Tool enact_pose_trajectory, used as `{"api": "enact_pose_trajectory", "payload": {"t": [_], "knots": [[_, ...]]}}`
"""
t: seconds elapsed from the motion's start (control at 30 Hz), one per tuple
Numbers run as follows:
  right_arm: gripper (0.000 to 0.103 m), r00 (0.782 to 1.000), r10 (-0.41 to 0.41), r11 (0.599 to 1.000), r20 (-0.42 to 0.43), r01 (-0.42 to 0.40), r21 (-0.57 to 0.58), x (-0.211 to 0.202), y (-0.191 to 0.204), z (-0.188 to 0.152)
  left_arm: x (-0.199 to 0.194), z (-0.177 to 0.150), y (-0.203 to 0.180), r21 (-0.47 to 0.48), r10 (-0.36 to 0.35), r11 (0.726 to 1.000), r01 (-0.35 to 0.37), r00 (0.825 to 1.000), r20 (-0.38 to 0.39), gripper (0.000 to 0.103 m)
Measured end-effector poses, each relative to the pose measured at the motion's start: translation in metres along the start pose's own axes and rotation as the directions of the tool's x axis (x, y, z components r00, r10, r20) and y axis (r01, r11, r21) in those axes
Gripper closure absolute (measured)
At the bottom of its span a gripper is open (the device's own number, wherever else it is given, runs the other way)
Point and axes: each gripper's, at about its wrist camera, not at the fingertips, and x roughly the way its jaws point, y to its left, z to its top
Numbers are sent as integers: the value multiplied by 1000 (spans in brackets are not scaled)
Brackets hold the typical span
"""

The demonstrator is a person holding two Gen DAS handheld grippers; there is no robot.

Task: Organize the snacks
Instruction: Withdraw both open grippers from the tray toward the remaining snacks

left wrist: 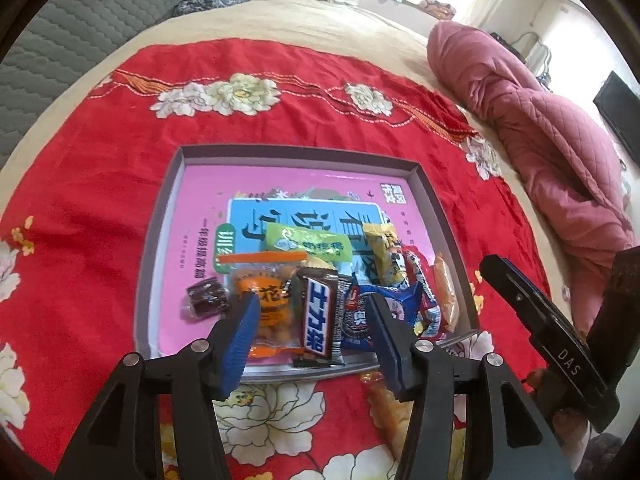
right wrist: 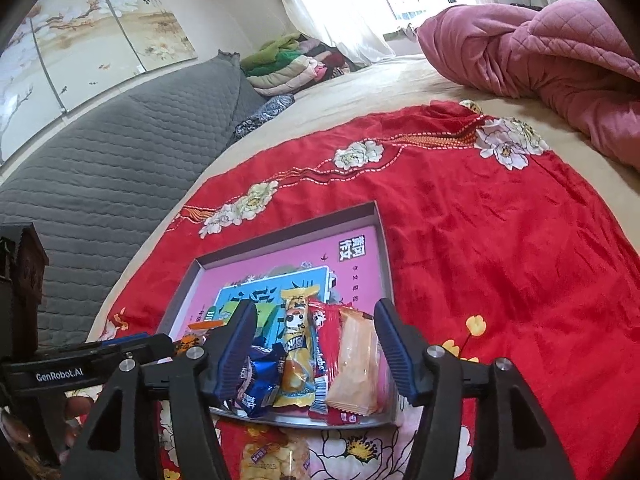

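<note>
A shallow grey tray (left wrist: 160,216) with a pink printed bottom lies on a red floral cloth (left wrist: 80,184). Its near end holds several snacks: a brown chocolate bar (left wrist: 318,316), an orange peanut packet (left wrist: 272,304), a green packet (left wrist: 306,244), a yellow packet (right wrist: 296,356), a blue packet (right wrist: 256,380), a red packet (right wrist: 324,344) and a pale orange packet (right wrist: 356,364). A dark wrapped candy (left wrist: 204,298) lies at the left. My left gripper (left wrist: 312,320) is open above the near snacks. My right gripper (right wrist: 316,336) is open above the tray's right end (right wrist: 386,280). A clear chip packet (right wrist: 276,460) lies on the cloth outside the tray.
A pink quilted blanket (left wrist: 540,132) is bunched at the right of the bed. A grey padded headboard (right wrist: 100,180) runs along the left. Folded bedding (right wrist: 292,64) is stacked at the far end. The right gripper's body (left wrist: 560,340) shows in the left wrist view.
</note>
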Motion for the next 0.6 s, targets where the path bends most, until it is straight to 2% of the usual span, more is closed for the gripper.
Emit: {"api": "enact_pose_trajectory", "payload": {"t": [0.27,0.33,0.6], "knots": [[34,999,18,999,39,-16,-30,-11,7,2,-19,2,19,-34,20,999,-19,1000,21,46],[27,999,13,999,52,-11,-40,-13,10,2,-24,1,25,-43,25,999,-24,999,25,46],[22,996,29,997,79,-23,-69,-22,17,1,-38,-6,44,-61,59,997,-58,998,20,45]]}}
